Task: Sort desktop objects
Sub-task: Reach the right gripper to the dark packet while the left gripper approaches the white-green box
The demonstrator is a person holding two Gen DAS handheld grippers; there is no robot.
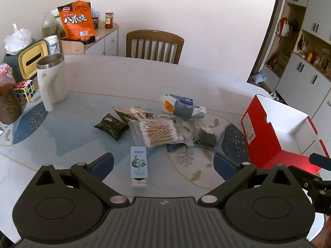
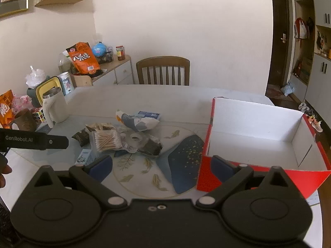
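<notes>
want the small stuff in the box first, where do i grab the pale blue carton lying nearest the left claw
Grip the slim pale blue carton across its two long sides at mid-length, coming down from above. It lies flat, clear of the pile, long axis running away from the open left claw.

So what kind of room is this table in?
Most likely a home dining room: a brown wooden slat-back chair stands at the pale round table, with white wall cupboards and an orange snack bag nearby.

Red box [image 1: 266, 136]: near corner was hidden behind gripper housing in both views. Small print on light-blue carton [image 1: 139, 164] was too small to be read. Items beneath cotton swab bag [image 1: 159, 132] were partly covered, unidentified.
</notes>
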